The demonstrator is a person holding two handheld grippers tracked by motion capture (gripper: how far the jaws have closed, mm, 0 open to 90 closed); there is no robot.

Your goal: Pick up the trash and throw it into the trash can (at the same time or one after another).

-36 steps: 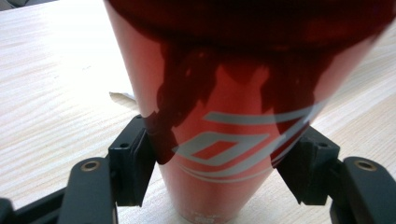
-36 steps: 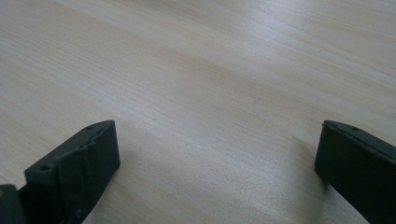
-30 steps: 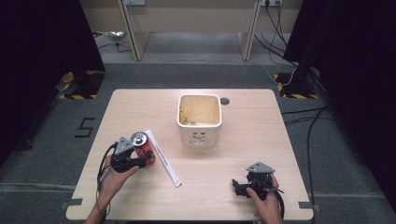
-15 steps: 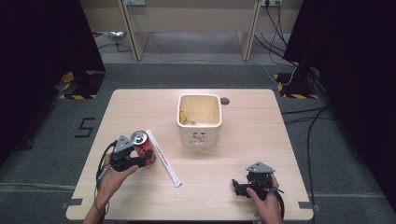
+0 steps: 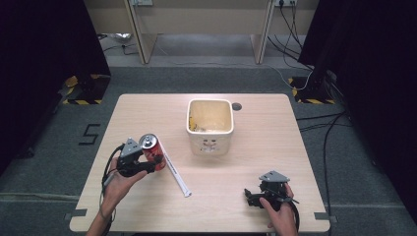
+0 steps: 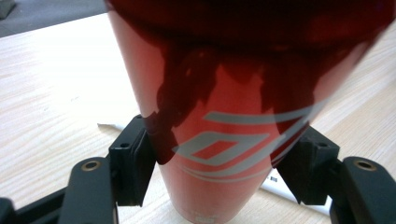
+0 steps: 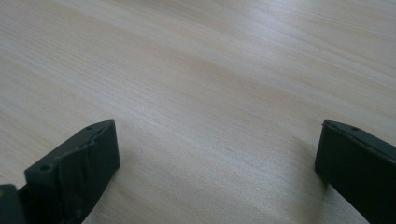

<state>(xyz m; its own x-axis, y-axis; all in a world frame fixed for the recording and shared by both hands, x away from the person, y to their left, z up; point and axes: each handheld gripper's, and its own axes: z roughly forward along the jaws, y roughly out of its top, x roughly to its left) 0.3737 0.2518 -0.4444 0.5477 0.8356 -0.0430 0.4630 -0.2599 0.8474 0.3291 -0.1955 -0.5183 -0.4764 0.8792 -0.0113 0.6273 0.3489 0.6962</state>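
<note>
So we've got the left gripper [image 5: 153,161] clamped on the red can [image 5: 149,147] at the table's [image 5: 275,123] left side, right gripper [image 7: 217,172] wide open and empty, and next we probably lift it toward the bin [image 5: 210,127].

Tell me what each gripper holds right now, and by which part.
The left gripper clamps the red can across its lower body, one pad on each side. The right gripper holds nothing; its jaws stand open over the table.

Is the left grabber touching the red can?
Touching. In the left gripper view both black pads press on the sides of the can, no gap either side. The high view shows the left gripper around it.
</note>
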